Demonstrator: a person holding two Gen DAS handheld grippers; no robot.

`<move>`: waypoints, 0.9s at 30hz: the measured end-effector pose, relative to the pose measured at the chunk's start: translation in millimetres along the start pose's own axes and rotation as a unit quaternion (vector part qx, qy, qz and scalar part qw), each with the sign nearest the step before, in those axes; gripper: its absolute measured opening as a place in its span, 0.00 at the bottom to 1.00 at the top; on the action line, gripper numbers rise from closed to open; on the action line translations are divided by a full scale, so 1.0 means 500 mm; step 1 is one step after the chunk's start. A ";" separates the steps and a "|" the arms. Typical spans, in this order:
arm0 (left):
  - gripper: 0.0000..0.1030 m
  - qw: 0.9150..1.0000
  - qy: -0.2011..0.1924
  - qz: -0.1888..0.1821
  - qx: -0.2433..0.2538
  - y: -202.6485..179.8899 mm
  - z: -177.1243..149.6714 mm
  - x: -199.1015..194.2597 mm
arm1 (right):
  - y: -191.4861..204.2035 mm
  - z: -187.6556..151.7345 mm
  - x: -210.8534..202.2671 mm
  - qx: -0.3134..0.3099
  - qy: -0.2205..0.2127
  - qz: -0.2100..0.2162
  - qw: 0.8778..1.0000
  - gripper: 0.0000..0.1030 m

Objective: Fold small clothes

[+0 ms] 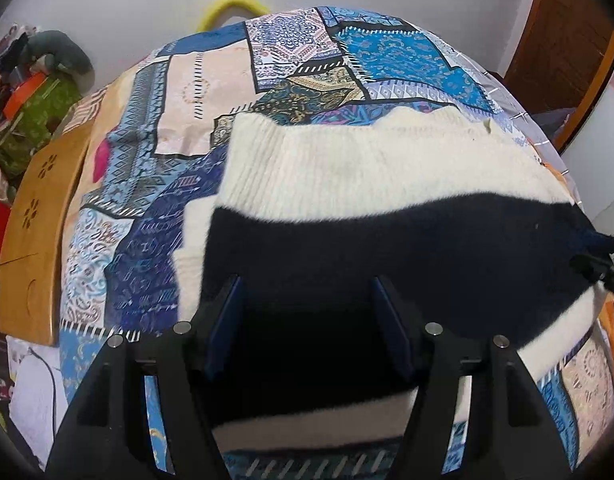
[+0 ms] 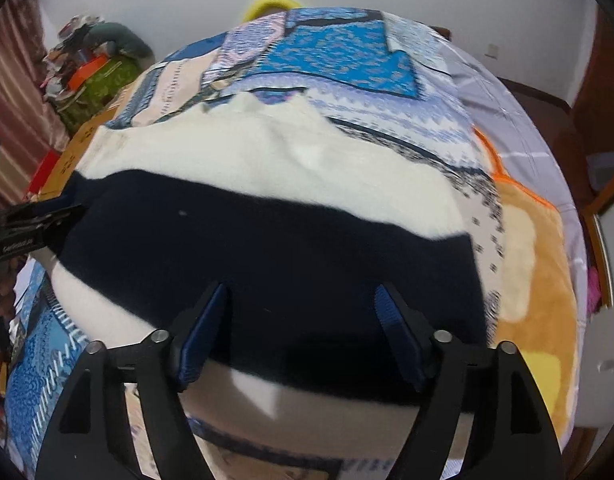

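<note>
L claw (image 1: 307,300) & R claw (image 2: 303,304) both spread, empty, over navy/cream sweater (image 1: 387,168); no legible text.

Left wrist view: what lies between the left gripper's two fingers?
The sweater's navy band fills the gap between the open left gripper's fingers; no pad presses on it.

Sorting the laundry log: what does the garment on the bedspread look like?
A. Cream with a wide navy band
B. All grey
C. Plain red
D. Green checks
A: the sweater is ribbed cream with a wide navy band across it, lying on the patchwork bedspread.
</note>
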State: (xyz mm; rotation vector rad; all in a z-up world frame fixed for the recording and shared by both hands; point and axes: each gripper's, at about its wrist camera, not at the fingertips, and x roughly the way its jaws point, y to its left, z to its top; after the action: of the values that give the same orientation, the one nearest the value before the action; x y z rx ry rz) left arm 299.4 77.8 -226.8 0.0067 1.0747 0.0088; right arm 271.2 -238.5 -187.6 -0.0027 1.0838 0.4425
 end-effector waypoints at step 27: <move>0.67 0.993 -0.079 0.008 -0.091 0.076 -0.093 -0.162 | 0.100 0.018 -0.082 -0.028 -0.033 -0.019 0.999 0.74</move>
State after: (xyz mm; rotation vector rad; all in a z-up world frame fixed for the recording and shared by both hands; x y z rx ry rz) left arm 219.9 115.2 -177.1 -0.1466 0.9121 0.1194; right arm 245.4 -205.3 -138.0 -0.0572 1.0047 0.4348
